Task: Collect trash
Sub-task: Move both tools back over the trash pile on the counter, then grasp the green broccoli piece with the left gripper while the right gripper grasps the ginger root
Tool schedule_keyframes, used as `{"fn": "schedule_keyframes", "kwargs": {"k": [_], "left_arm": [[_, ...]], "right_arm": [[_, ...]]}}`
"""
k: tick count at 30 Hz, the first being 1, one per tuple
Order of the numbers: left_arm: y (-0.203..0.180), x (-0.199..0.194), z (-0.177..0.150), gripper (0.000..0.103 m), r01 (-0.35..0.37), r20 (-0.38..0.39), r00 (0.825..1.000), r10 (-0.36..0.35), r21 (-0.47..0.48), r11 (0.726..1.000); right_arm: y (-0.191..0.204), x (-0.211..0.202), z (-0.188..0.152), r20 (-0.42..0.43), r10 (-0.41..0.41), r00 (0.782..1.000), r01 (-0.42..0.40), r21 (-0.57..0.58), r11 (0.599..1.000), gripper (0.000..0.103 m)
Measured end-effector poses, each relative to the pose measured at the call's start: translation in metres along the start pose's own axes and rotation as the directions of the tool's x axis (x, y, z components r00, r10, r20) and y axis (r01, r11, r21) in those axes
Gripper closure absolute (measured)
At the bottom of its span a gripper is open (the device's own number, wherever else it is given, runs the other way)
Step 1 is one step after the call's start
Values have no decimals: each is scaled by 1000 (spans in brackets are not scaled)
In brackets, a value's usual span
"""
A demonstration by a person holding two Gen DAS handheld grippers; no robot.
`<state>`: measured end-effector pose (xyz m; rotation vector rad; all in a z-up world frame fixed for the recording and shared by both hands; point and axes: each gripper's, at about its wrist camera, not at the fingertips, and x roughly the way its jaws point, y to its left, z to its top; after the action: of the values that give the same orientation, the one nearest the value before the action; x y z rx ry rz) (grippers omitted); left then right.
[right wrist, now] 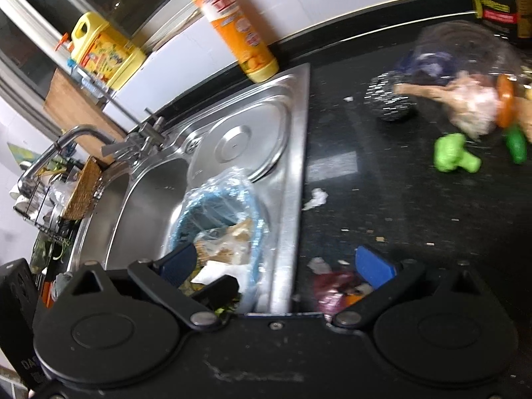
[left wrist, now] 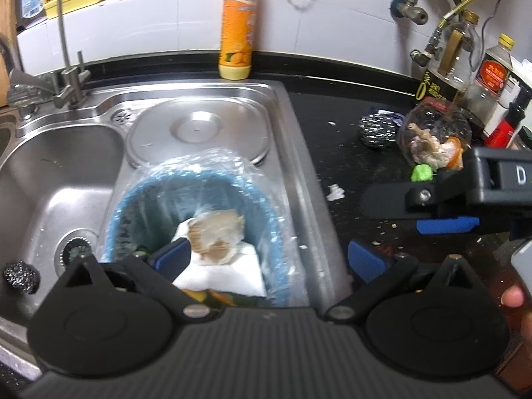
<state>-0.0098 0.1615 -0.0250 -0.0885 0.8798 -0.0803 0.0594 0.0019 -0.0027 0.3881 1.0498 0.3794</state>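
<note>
Left wrist view: the left gripper [left wrist: 269, 259] hangs over the right edge of the stainless steel sink [left wrist: 66, 179], its blue-padded jaws spread wide and holding nothing. Between them, toward 11 o'clock, stands the round blue bin lined with clear plastic film [left wrist: 133, 199], resting in the sink's right part. Inside it lie a crumpled brownish wrapper [left wrist: 216, 236] on top of a white folded paper napkin [left wrist: 229, 272], with yellow and green scraps below at 6 o'clock. At 3 o'clock the right gripper [left wrist: 442, 212] reaches in over the black speckled bench [left wrist: 332, 126], its jaws parted and empty. Beyond it, at 2 o'clock, a clear plastic bag of food scraps [left wrist: 432, 139] lies on the bench, a steel wool scourer [left wrist: 377, 129] just left of it and a bright green toy piece [left wrist: 421, 172] touching its lower edge. A small torn white paper bit [left wrist: 335, 192] sits on the bench near the sink rim. An orange and yellow detergent bottle [left wrist: 237, 23] stands at 12 o'clock behind the sink.

Right wrist view: a pinkish crumpled plastic scrap [right wrist: 332, 287] lies on the bench between the open jaws, at 6 o'clock, beside another white paper fragment [right wrist: 320, 264]
</note>
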Motion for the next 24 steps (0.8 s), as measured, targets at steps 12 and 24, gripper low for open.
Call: {"fn": "schedule_keyframes", "kwargs": {"k": [12, 24], "left_arm": [[-82, 22, 17, 0, 65, -13, 998, -64, 93, 993], [-151, 60, 34, 0, 47, -17, 999, -45, 178, 983]], "right_arm": [[-87, -59, 1, 121, -127, 984, 115, 103, 988, 0], [-177, -95, 22, 172, -274, 946, 236, 214, 948, 0]]}}
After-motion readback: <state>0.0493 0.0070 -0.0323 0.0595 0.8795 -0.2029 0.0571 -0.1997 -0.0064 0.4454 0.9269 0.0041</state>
